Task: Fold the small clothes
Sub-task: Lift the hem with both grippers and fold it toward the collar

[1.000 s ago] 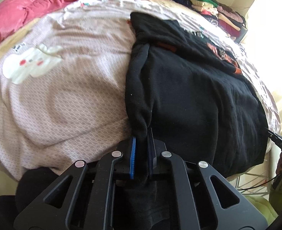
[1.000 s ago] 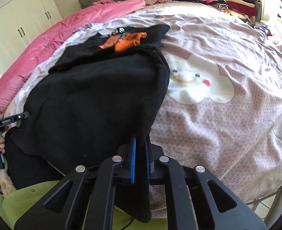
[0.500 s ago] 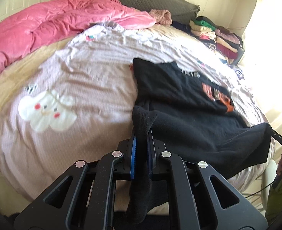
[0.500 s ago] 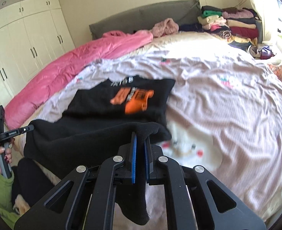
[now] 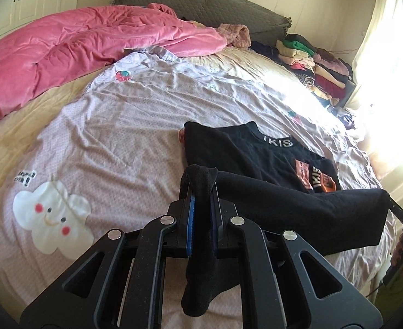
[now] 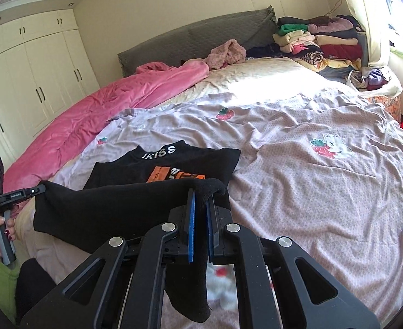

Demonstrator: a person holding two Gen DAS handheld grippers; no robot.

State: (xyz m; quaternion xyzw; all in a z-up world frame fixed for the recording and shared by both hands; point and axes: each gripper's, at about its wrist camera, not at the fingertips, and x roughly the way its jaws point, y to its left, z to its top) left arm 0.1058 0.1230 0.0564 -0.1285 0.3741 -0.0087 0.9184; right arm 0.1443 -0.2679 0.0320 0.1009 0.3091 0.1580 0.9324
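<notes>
The left tool [image 5: 201, 219] is clamped on one lower corner of a black shirt [image 5: 256, 161], a bunch of the soft knit fabric squeezed between its blue-edged pads and a loose tail hanging below them. The right tool [image 6: 200, 227] grips the opposite corner in the same way, thick dark cloth bulging over the top of its closed jaws. Between the two, the hem is stretched into a taut, raised band above the bed [image 6: 297, 192]. The upper half of the shirt lies flat on the bedcover, its ribbed collar bearing white letters and its chest an orange printed patch [image 6: 174, 176]. The cover is a pale lilac, finely patterned and creased sheet with a white cloud appliqué [image 5: 53, 219] and strawberry motifs. A plush pink quilt [image 5: 64, 52] is heaped along the far left side, and a stack of folded clothes [image 6: 319, 41] stands beside the grey quilted headboard [image 6: 196, 38].
</notes>
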